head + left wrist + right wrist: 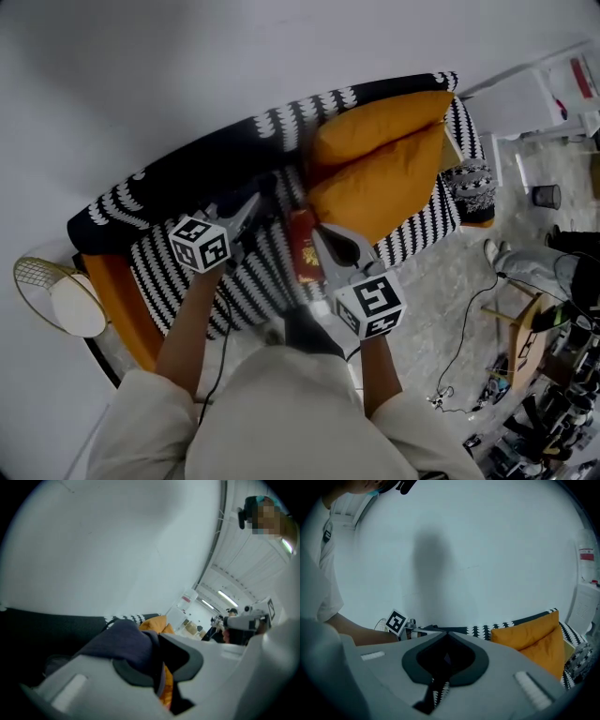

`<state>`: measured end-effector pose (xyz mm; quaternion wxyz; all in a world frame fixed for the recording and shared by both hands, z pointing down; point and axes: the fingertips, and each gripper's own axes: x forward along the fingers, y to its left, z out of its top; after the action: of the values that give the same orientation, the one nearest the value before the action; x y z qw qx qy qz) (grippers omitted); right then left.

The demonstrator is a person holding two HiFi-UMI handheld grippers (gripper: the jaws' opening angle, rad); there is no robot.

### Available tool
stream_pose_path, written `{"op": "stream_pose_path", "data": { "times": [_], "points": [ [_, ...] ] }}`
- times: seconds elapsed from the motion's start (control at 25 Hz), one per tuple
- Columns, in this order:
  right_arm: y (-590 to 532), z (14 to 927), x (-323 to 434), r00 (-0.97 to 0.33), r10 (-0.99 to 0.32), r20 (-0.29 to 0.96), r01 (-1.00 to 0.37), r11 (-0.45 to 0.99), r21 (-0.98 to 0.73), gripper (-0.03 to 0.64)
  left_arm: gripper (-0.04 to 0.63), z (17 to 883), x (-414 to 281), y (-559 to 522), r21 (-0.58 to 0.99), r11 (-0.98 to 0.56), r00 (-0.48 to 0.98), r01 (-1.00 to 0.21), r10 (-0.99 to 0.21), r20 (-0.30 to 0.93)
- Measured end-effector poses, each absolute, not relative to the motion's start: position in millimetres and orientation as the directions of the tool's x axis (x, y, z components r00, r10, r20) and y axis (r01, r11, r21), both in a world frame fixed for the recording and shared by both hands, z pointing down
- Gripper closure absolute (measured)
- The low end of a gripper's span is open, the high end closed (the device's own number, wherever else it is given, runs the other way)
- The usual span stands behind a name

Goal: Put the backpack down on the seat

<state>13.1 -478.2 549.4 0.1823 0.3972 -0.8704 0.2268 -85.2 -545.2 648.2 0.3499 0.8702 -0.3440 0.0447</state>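
Over sofa (187,272) seat, left gripper (258,202) is clamping navy fabric of backpack (122,641); right gripper (328,242) is clenching tight on a dark bit of it too.

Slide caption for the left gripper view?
Left gripper shut on the navy backpack, orange cushion and sofa back behind.

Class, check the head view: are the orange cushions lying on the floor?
No, both orange cushions rest on the black-and-white sofa.

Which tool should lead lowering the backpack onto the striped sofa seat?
Left, probably: the left tool clamps a thick fold of the dark navy fabric backpack; the right tool pinches only a thin dark strap.
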Motion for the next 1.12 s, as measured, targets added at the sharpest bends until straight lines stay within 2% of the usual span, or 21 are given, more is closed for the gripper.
{"op": "stream_pose_path", "data": {
  "times": [0.32,0.84,1.12],
  "points": [
    [-480.6,568.9,12.8,-0.6,-0.579,0.552,-0.781,0.573,-0.247,0.609,0.555,664.4,-91.3,-559.5,0.573,-0.513,0.751,-0.639,-0.578,0.319],
    [-490.5,588.9,8.2,-0.605,-0.552,0.574,-0.775,0.572,-0.268,0.609,0.553,706.5,-106.7,-603.0,0.439,-0.572,0.721,-0.693,-0.561,0.407],
    [-494.5,598.5,20.0,-0.593,-0.563,0.576,-0.79,0.544,-0.282,0.611,0.546,736.4,-113.0,-622.9,0.496,-0.518,0.714,-0.697,-0.56,0.419]
  ]
}}
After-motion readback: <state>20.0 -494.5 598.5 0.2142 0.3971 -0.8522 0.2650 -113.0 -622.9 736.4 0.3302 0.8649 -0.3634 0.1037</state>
